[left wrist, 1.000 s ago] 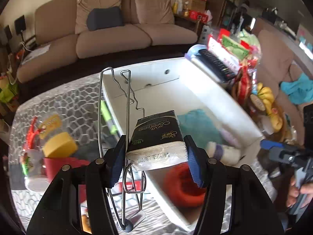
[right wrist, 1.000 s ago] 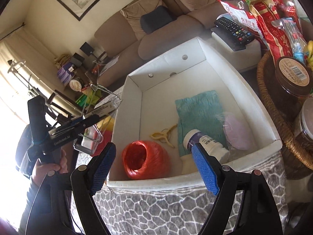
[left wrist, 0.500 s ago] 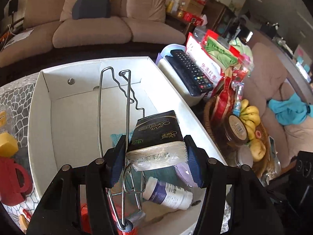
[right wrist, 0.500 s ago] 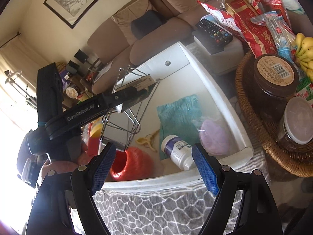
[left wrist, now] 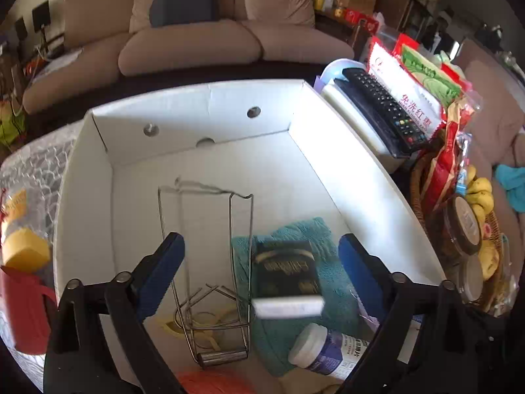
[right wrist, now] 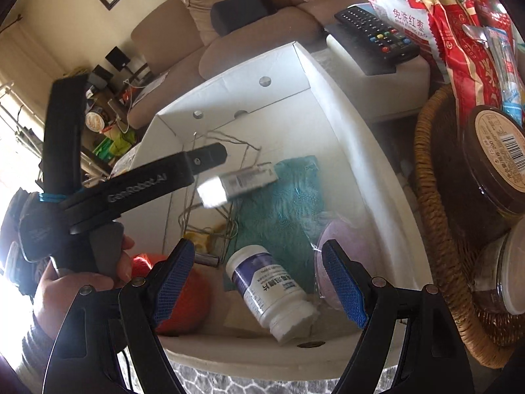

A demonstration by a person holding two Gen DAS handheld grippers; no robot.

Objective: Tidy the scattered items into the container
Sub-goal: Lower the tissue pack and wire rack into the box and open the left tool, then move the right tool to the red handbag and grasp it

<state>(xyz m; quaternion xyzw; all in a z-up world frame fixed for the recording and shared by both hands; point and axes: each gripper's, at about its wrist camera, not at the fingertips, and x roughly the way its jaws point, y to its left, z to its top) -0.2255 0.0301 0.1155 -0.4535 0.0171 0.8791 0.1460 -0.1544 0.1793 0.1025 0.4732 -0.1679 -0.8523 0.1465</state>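
Observation:
My left gripper (left wrist: pixel 261 246) hovers over the white cardboard box (left wrist: pixel 197 98), its jaws opening and touching nothing. Just below them a dark tissue pack (left wrist: pixel 285 279), blurred, drops toward the teal cloth (left wrist: pixel 295 233). A wire rack (left wrist: pixel 210 262) lies inside the box beside the pack. Lower in the box are a white pill bottle (left wrist: pixel 325 351), a red twine ball (left wrist: pixel 213 384) and a yellow clip (left wrist: pixel 203 325). My right gripper (right wrist: pixel 259 252) is open and holds nothing above the box's near wall (right wrist: pixel 262 351). The right wrist view shows the pack (right wrist: pixel 242 182) clear of the left gripper's fingers (right wrist: pixel 203 157).
A remote control (left wrist: pixel 380 105) rests on a white block right of the box. Snack bags (left wrist: pixel 416 92) and a wicker basket (right wrist: pixel 426 177) of jars and bananas crowd that side. A red cup (left wrist: pixel 19 312) and a yellow item (left wrist: pixel 23 252) stand left of the box.
The left gripper moved in over the box and its jaws spread. The tissue pack and wire rack left its grip and dropped. The right gripper came lower and closer to the box.

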